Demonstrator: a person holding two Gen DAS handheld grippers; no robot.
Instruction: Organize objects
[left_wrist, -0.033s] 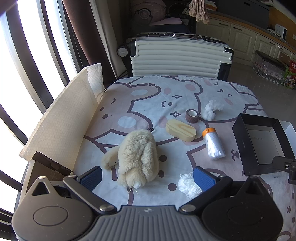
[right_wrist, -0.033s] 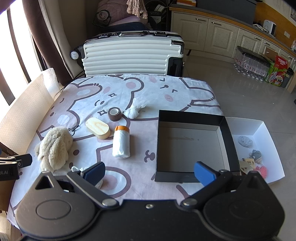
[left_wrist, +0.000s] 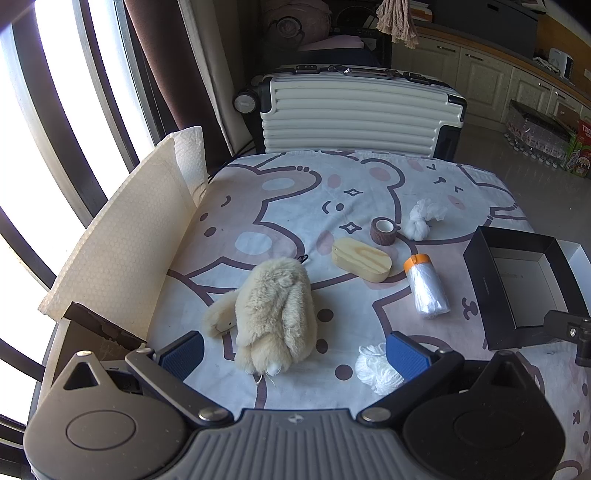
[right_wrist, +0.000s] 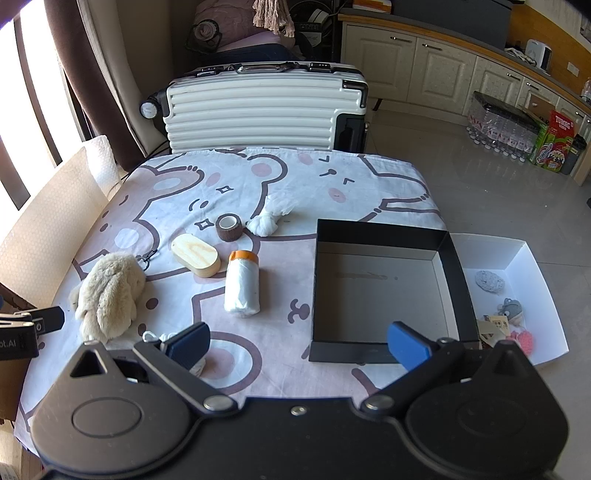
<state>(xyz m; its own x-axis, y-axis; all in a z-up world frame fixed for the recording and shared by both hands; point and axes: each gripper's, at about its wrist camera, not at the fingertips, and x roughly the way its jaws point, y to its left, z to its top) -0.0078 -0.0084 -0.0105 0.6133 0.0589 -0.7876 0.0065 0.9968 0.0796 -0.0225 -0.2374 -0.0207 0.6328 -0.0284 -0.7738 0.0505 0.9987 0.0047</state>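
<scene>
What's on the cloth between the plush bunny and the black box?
In the right wrist view, the orange-capped plastic roll lies between the plush bunny and the black box. The wooden block sits further back, nearer the bunny.

Fluffy plush rabbit (left_wrist: 275, 310), smooth wood block (left_wrist: 361, 259), matt cloth tablecloth (left_wrist: 288, 192).

black left claw (left_wrist: 295, 356) and right claw (right_wrist: 298, 343): blue pads, silver pivot screws, ribbed grey housing
</scene>
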